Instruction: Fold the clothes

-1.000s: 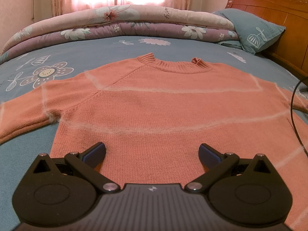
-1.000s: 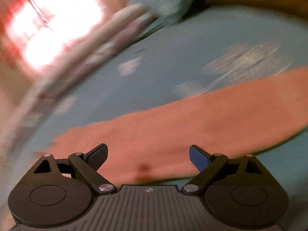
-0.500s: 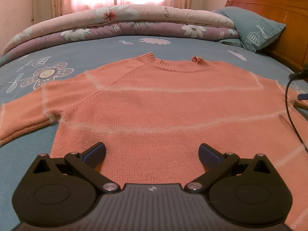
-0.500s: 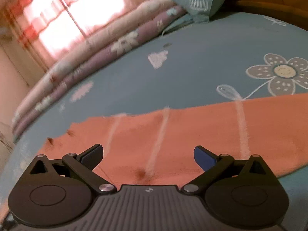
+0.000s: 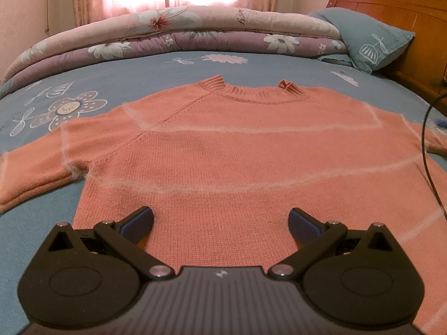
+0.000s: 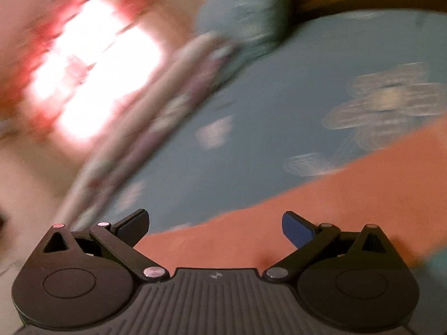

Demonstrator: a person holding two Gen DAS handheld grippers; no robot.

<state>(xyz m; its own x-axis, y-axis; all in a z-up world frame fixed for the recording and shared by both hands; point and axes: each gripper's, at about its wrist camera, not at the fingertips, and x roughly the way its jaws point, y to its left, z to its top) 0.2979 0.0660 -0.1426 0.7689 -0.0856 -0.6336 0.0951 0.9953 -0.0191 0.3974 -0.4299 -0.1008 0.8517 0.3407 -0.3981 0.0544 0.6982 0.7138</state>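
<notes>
- Sweater (image 5: 223,162) spread flat on the bed (image 5: 139,67), collar toward the far edge by the rolled quilt (image 5: 181,28), hem at the near edge.
- Both sleeves out sideways; no fold made yet, so the whole job judged still ahead: sleeves in, then body doubled.
- Left gripper (image 5: 220,220) over the hem, fingers spread wide, nothing pinched.
- Right gripper (image 6: 215,223) over one sleeve (image 6: 321,209) in a blurred view, fingers spread wide, empty.
- Pillow (image 5: 368,39) at the far right corner, clear of the work.
</notes>
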